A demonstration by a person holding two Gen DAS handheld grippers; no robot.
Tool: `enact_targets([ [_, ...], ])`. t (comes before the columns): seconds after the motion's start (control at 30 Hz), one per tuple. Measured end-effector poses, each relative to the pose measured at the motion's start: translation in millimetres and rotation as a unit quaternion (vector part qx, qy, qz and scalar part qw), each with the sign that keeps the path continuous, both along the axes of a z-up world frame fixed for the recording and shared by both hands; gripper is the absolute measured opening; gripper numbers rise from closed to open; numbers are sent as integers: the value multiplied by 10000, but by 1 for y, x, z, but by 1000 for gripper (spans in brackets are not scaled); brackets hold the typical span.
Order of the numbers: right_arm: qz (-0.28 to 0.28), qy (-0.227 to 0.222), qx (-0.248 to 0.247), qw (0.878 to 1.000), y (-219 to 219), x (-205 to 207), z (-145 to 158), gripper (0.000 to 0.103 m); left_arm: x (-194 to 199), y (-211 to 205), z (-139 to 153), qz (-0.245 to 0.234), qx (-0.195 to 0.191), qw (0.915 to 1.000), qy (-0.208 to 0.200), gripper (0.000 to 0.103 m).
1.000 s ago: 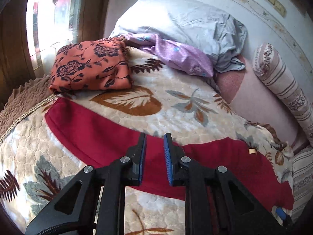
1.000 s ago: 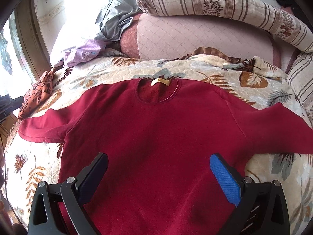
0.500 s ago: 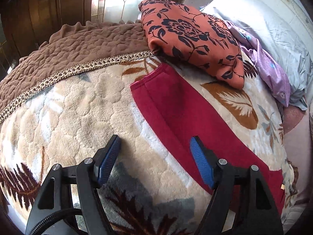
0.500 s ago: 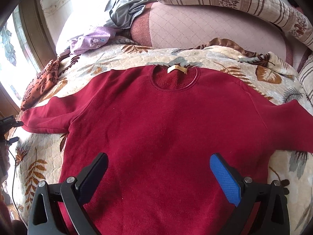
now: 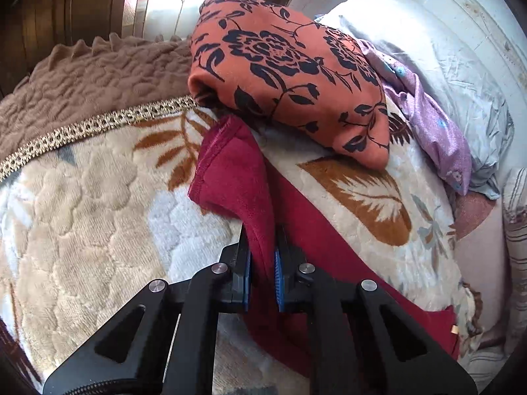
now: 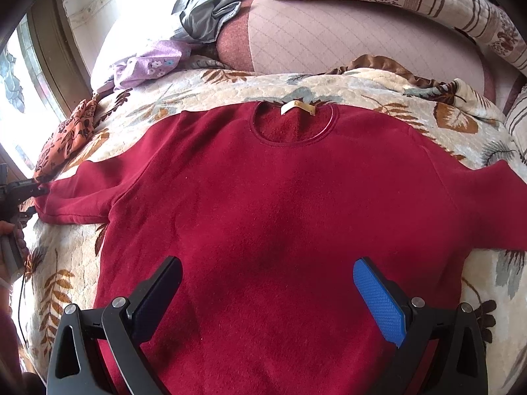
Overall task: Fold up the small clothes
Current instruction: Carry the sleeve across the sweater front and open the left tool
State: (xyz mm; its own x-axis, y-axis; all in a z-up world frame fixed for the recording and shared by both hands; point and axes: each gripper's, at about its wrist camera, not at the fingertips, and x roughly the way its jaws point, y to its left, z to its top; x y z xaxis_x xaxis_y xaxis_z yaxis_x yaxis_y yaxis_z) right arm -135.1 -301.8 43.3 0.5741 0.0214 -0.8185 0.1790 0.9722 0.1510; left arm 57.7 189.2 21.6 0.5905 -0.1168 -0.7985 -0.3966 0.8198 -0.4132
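My left hand-held gripper is clamped on the dark red fleece sweater's cuff, frame centre. My right hand-held gripper hovers wide open, empty. No fold made yet.

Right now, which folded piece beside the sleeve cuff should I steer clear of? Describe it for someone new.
On the cream leaf-patterned blanket, follow the dark red fleece sweater's sleeve to its cuff near the window. Just beyond lies the folded orange cloth. Only it carries a black flower print; the neighbouring lilac garment is crumpled.

The bed wears a leaf-patterned blanket; a red sweater lies spread on it. An orange floral bundle rests near its edge; a lilac cloth lies beyond.
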Motion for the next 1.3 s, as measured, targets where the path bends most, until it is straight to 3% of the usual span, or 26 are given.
enact_targets([
  [0.13, -6, -39, 5, 10000, 0, -1, 2, 103, -20, -24, 29, -338, 317, 9981, -411, 9],
  [0.3, -40, -161, -60, 9998, -5, -3, 12, 103, -37, -82, 74, -1030, 283, 9905, -866, 9],
  [0.57, -372, -478, -211, 9979, -45, -11, 49, 103, -63, -232, 112, -2560, 96, 9593, -1185, 10],
  [0.7, -534, -594, -286, 9964, -69, -19, 64, 103, -78, -304, 101, -3160, 110, 9422, -1106, 10],
  [0.87, -751, -570, -234, 9953, -98, -29, 65, 103, -98, -374, 57, -3761, 274, 9235, -708, 10],
  [1.0, -861, -396, -16, 9955, -115, -32, 54, 103, -108, -407, 20, -4124, 462, 9093, -303, 10],
  [1.1, -841, -352, 120, 9958, -123, -32, 49, 103, -114, -407, 15, -4249, 563, 9034, -102, 12],
  [1.17, -770, -348, 166, 9963, -122, -29, 47, 103, -117, -396, 25, -4264, 500, 9030, -151, 20],
  [1.23, -679, -348, 245, 9968, -120, -24, 45, 103, -123, -378, 42, -4200, 572, 9050, -360, 50],
  [1.3, -568, -340, 392, 9970, -115, -17, 42, 103, -132, -358, 61, -4117, 736, 9054, -734, 66],
])
